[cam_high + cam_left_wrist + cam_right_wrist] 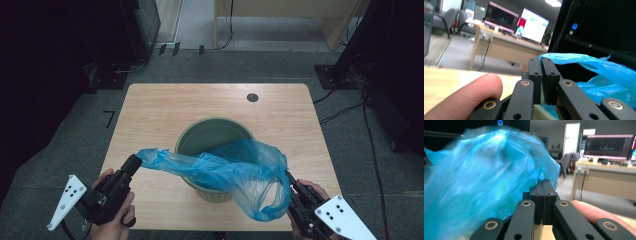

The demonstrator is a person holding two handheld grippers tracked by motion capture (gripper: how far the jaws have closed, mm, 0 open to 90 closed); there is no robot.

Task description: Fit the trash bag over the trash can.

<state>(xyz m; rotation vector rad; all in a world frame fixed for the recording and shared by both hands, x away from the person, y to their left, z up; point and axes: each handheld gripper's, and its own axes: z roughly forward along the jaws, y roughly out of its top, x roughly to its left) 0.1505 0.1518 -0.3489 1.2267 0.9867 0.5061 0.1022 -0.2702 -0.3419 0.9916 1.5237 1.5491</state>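
My left tongs (134,163) pinch one end of the blue plastic bag (230,172); my right tongs (289,178) are clamped on its other edge; the bag hangs stretched between them, draped across the near rim of the green bin (210,132) standing on the wooden worktop (150,115)

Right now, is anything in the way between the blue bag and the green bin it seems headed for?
Nothing visible. The blue bag hangs stretched between the left gripper and the right gripper, both shut on its edges, already draped across the green bin. The bin's open mouth looks empty where it shows.
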